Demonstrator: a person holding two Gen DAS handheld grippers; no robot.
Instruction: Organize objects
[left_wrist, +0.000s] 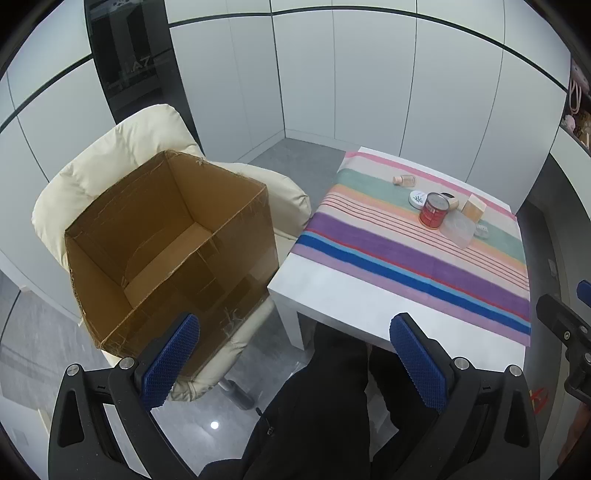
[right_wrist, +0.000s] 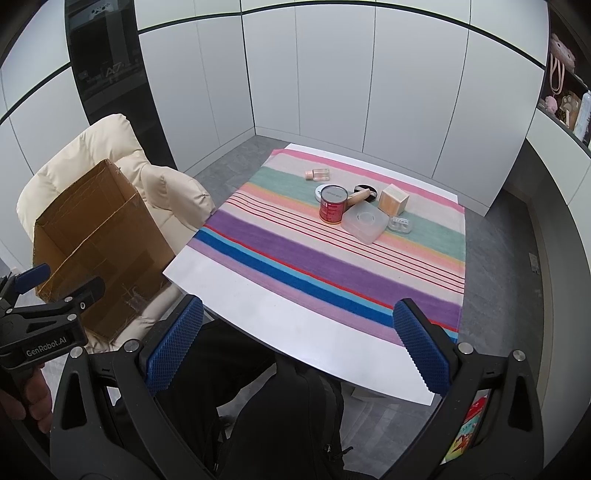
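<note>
far left: open cardboard box (left_wrist: 170, 251) sits on a cream padded chair (left_wrist: 110, 147), its inside bare as far as visible, just beside the white table (left_wrist: 332, 291). left gripper (left_wrist: 295, 362) hangs low over the person's dark-clothed lap, jaws spread wide, nothing between the blue pads (left_wrist: 168, 363). striped cloth (right_wrist: 332, 258) covers most of the table, near edge left bare. objects cluster toward the far side of the cloth: small clear bottle (right_wrist: 317, 173) lying on its side, apart from the rest; red tin can (right_wrist: 332, 205) upright, a white round lid (right_wrist: 320, 192) just behind it; clear plastic container (right_wrist: 364, 222) touching the can's right side; wooden cube (right_wrist: 394, 200) behind that; small clear case (right_wrist: 400, 224) at far right. right gripper (right_wrist: 299, 350) hovers over the near table edge, jaws wide apart, holding nothing.
</note>
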